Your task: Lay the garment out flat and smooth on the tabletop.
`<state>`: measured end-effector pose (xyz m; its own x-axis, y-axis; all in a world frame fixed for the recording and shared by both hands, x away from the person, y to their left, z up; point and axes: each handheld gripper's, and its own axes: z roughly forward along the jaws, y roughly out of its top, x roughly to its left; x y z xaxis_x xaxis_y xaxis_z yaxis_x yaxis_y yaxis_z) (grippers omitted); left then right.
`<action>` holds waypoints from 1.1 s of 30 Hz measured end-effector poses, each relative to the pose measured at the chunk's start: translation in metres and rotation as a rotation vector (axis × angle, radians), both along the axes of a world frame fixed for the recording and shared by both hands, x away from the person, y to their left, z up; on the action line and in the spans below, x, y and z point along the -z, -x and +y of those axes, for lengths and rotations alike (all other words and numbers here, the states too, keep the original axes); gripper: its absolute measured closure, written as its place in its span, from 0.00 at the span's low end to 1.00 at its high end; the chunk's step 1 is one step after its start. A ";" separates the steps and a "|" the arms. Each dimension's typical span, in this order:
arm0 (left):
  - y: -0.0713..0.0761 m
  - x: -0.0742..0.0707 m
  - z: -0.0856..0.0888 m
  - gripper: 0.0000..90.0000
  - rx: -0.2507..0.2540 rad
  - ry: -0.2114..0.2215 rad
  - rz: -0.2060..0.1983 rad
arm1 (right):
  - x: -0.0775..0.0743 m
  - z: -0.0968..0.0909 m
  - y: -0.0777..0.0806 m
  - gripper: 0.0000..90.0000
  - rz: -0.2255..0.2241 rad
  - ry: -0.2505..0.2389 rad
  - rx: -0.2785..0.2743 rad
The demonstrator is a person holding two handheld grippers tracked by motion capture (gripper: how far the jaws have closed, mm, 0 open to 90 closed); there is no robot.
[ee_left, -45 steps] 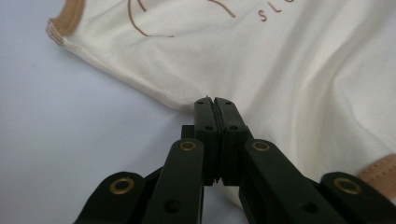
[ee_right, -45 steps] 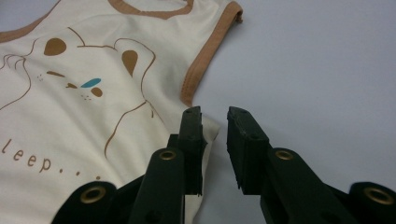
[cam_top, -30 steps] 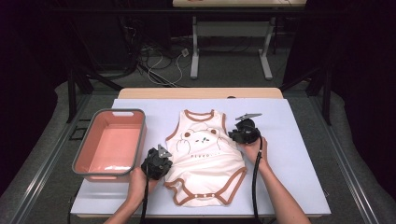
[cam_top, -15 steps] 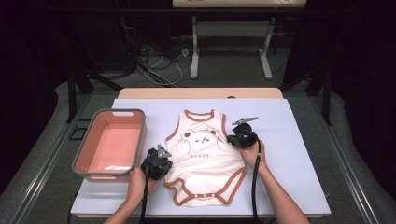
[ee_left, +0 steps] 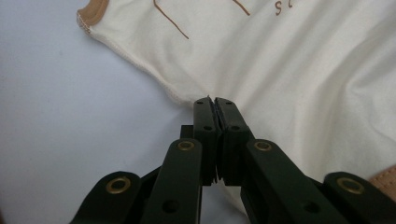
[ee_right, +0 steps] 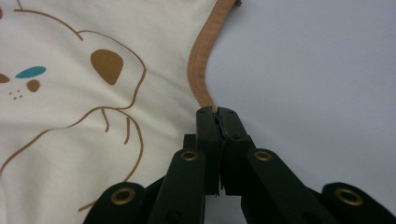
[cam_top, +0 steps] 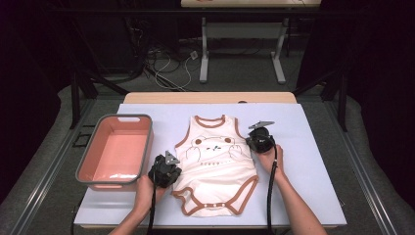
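A cream baby bodysuit [cam_top: 215,161] with brown trim and a bear print lies flat on the pale lavender mat [cam_top: 303,161]. My left gripper [cam_top: 176,172] is at the garment's left side edge. In the left gripper view its jaws [ee_left: 215,100] are shut on the cream hem of the bodysuit [ee_left: 303,70]. My right gripper [cam_top: 249,143] is at the right armhole. In the right gripper view its jaws [ee_right: 217,111] are shut on the lower end of the brown armhole trim [ee_right: 201,60], beside the bear print [ee_right: 70,116].
A salmon-pink tub with a grey rim [cam_top: 147,147] stands on the mat's left side, close to my left hand. Bare mat stretches to the right of the bodysuit. Beyond the table stand desk legs [cam_top: 279,54], with cables on the dark floor.
The right gripper has shifted slightly at the bodysuit's right armhole. The left gripper and the garment lie as before.
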<state>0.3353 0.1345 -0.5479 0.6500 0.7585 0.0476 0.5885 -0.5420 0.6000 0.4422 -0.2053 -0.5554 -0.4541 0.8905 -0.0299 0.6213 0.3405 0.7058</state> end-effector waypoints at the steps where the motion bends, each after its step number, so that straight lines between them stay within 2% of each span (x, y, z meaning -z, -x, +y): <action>1: 0.000 0.000 0.000 0.98 -0.002 -0.002 -0.003 | 0.000 0.000 -0.001 0.99 -0.008 0.011 0.001; 5: -0.003 0.001 -0.002 0.98 -0.008 0.006 -0.008 | 0.001 0.000 -0.005 0.99 -0.012 0.016 0.016; 9: -0.003 0.001 -0.005 0.98 0.004 0.020 -0.002 | 0.000 -0.002 -0.005 0.99 -0.012 0.044 0.019; 11: -0.003 0.001 -0.007 0.98 0.009 0.028 -0.006 | 0.000 -0.004 -0.004 0.99 -0.016 0.037 0.026; 12: -0.003 0.001 -0.007 0.98 0.014 0.034 -0.001 | -0.001 -0.006 -0.004 0.99 -0.008 0.054 0.033; 15: -0.003 0.001 -0.010 0.98 0.022 0.032 -0.002 | -0.001 -0.011 -0.002 0.99 0.000 0.032 0.054; 20: -0.005 0.002 -0.012 0.97 0.021 0.037 -0.003 | -0.001 -0.014 -0.003 0.98 -0.016 0.045 0.069; 21: -0.006 0.002 -0.012 0.97 0.019 0.037 -0.013 | -0.001 -0.014 -0.003 0.98 -0.017 0.044 0.075; 25: -0.009 0.003 -0.014 0.97 0.013 0.039 -0.016 | 0.000 -0.014 -0.003 0.97 -0.014 0.039 0.076; 28: -0.009 0.003 -0.014 0.94 0.004 0.036 -0.025 | -0.002 -0.015 -0.002 0.87 -0.018 0.026 0.071; 31: -0.007 0.001 -0.013 0.87 0.002 0.035 -0.037 | -0.008 -0.017 0.004 0.73 -0.012 -0.010 0.071; 33: -0.005 -0.002 -0.014 0.81 0.008 0.030 -0.046 | -0.013 -0.018 0.008 0.66 -0.020 -0.014 0.058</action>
